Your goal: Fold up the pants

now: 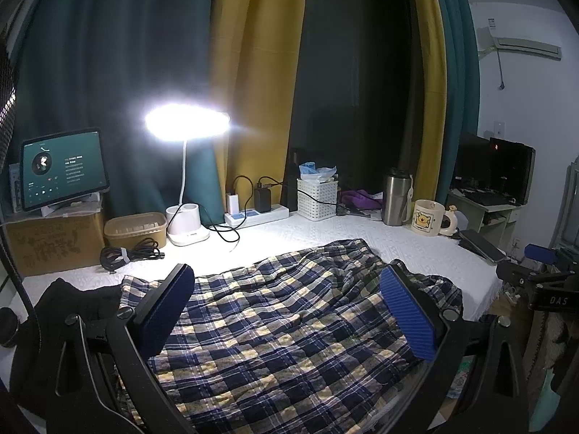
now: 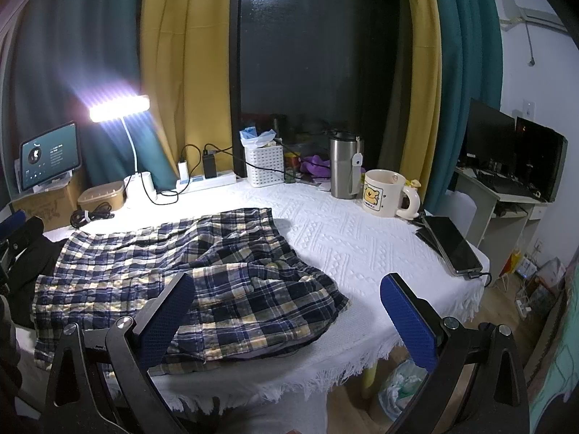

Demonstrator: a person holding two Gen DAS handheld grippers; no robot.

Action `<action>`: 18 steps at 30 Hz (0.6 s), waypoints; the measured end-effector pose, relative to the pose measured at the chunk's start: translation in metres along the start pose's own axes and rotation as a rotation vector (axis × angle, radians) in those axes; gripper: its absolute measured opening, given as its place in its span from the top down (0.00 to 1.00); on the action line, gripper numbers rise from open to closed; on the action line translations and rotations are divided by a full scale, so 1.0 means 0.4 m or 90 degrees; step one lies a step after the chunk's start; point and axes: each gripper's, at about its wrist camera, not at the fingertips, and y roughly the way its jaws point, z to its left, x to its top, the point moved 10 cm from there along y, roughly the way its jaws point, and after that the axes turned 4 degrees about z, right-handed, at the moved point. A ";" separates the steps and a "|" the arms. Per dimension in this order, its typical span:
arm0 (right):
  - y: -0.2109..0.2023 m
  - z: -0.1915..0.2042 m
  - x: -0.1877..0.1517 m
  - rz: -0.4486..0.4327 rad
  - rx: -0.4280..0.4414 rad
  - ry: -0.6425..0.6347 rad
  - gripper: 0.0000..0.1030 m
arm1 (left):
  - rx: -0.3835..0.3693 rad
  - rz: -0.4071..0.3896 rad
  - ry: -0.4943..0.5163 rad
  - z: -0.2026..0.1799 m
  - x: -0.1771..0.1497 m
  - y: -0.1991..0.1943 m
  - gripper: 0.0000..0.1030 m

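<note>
Left gripper [image 1: 286, 311]: blue-padded fingers [image 1: 407, 313] spread wide apart at the bottom of the left wrist view, holding nothing, hovering over the plaid pants [image 1: 286, 325]; contact with the cloth cannot be told. Right gripper [image 2: 287, 313]: fingers likewise well apart and empty at the bottom of the right wrist view, the left pad [image 2: 166, 320] over the near edge of the pants [image 2: 188, 271], the right pad over bare cloth near the table's fringed corner. The pants, navy, white and yellow check, lie rumpled and roughly flat on the white textured tablecloth [image 2: 362, 246], filling lower centre of the left view and lower left of the right view, with one part lapped over another toward the right end. A black garment [image 1: 72, 307] sits just beside their left end. Right of centre: a dark tablet or phone stack [image 2: 450, 244] at the table's right edge. Further back, left to right: coiled black cable [image 1: 128, 253], tan lidded box [image 1: 135, 229], lit desk lamp [image 1: 187, 123], power strip [image 1: 255, 213] with chargers, white basket [image 1: 317, 199], steel tumbler [image 1: 396, 197], cartoon mug [image 1: 429, 218]. Upper left: a lit tablet screen [image 1: 63, 171] on a cardboard box. Behind: teal and yellow curtains [image 1: 253, 72].
</note>
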 end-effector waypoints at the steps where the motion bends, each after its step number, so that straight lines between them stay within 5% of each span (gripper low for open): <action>1: -0.001 0.001 0.000 -0.001 0.000 0.000 0.00 | 0.000 0.000 0.000 0.000 0.000 0.000 0.02; 18: -0.002 0.005 0.003 -0.001 0.001 -0.003 0.00 | 0.003 -0.001 -0.001 0.004 0.005 -0.003 0.02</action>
